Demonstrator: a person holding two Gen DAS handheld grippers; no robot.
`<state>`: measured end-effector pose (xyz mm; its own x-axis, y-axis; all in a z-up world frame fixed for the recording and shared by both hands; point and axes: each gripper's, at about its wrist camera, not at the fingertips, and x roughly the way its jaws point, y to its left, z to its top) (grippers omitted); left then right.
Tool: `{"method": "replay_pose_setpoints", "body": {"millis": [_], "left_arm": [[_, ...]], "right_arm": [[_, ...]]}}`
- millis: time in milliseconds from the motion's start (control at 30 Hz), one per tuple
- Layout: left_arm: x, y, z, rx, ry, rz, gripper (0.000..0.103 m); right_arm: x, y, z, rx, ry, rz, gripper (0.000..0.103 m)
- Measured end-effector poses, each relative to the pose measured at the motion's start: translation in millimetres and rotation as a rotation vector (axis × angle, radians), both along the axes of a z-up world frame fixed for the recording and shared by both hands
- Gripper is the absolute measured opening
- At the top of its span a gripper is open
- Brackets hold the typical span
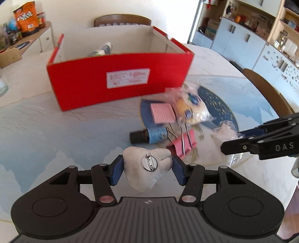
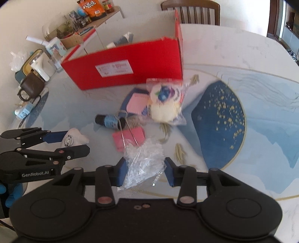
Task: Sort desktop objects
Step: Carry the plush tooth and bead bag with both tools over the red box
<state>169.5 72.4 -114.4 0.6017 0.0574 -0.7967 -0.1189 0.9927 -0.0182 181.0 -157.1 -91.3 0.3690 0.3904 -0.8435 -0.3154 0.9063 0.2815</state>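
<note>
My left gripper [image 1: 146,169] is shut on a grey-white plush brooch [image 1: 147,168] with a metal pin on its back; the brooch also shows in the right wrist view [image 2: 74,139]. My right gripper [image 2: 145,171] is shut on a clear plastic bag of white beads [image 2: 143,164], seen from the left wrist view too [image 1: 225,131]. A red open box [image 1: 119,82] stands behind, with a tube inside [image 1: 103,49]. On the table lie a pink binder clip [image 2: 129,139], a dark bottle with blue label [image 2: 109,120], a pink notepad [image 2: 138,103] and a wrapped yellow pastry [image 2: 166,104].
A dark blue round placemat [image 2: 218,119] lies at the right. Mugs, a glass and small boxes [image 2: 35,78] crowd the table's left edge. Wooden chairs [image 2: 190,11] stand behind the table and at its right [image 1: 269,93]. A sideboard with snack bags [image 1: 26,16] is at the back left.
</note>
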Motion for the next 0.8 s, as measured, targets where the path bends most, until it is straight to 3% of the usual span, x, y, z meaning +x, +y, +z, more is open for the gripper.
{"method": "replay_pose_setpoints", "body": {"millis": [400,800], "left_arm": [[24,23,59,-0.023,-0.088,0.069,0.055],[65,58,104,0.049,-0.177,0.103,0.055]], "right_arm": [[32,8,56,0.085,-0.086,0.009,0.042],[84,27,101,0.089,-0.198,0.059,0.042]]}}
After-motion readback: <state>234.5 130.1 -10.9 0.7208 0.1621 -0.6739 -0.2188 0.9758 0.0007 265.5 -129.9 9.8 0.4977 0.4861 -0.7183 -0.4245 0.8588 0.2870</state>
